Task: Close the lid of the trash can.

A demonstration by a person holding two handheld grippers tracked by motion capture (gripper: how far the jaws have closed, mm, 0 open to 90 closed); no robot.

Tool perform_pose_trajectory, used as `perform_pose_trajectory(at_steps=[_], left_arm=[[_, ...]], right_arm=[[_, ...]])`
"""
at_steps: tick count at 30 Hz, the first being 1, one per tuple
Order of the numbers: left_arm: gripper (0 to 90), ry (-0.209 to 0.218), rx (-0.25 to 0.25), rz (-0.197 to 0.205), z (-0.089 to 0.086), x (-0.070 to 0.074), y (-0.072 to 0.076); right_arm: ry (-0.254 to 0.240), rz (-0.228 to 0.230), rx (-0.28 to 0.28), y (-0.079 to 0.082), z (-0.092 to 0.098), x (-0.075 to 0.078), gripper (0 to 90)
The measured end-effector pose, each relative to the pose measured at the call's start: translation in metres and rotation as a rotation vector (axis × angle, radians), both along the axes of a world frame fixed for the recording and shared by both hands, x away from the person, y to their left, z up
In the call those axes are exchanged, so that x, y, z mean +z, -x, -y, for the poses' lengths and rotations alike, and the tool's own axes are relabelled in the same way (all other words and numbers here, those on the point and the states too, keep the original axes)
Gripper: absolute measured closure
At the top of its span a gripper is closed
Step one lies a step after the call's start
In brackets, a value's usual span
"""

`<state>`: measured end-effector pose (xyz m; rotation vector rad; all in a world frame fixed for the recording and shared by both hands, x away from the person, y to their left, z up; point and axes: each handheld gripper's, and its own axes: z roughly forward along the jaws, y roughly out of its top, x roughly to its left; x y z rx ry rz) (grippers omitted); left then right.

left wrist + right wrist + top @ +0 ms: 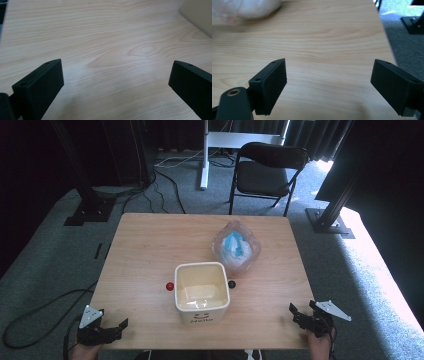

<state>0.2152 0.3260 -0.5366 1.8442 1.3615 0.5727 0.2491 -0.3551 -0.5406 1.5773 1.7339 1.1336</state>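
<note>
While both our left gripper (111, 329) and right gripper (303, 312) rest spread and empty, nothing is started. The cream bucket (202, 293) sits between them, the plastic bag (235, 247) beyond, untouched.

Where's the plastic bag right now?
In the high view, the plastic bag lies on the table, right of centre, just behind the white bin.
</note>
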Motion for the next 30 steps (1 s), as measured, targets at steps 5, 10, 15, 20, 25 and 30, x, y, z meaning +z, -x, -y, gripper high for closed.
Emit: perform_pose_trajectory(at_steps=[5, 10, 15, 20, 25, 30], left_arm=[[0.0, -0.013, 0.027, 0.003, -0.008, 0.0, 0.005], [0.0, -0.017, 0.048, 0.009, -0.014, 0.0, 0.01], [0.0, -0.018, 0.083, 0.02, -0.022, 0.0, 0.017], [0.0, -0.017, 0.129, 0.04, -0.029, -0.001, 0.022], [0.0, 0.006, 0.186, 0.064, -0.035, -0.003, 0.025], [0.0, 0.041, 0.21, 0.064, -0.039, -0.005, 0.026]], right_arm=[[-0.01, 0.018, -0.056, 0.01, 0.014, -0.001, 12.6], [-0.035, 0.027, -0.078, 0.017, 0.024, -0.003, 12.6], [-0.089, 0.064, -0.068, 0.023, 0.034, -0.004, 12.7], [-0.099, 0.093, -0.077, 0.026, 0.037, -0.005, 12.6], [-0.079, 0.077, -0.07, 0.025, 0.036, -0.009, 12.6], [-0.063, 0.062, -0.067, 0.023, 0.034, -0.01, 12.6]])
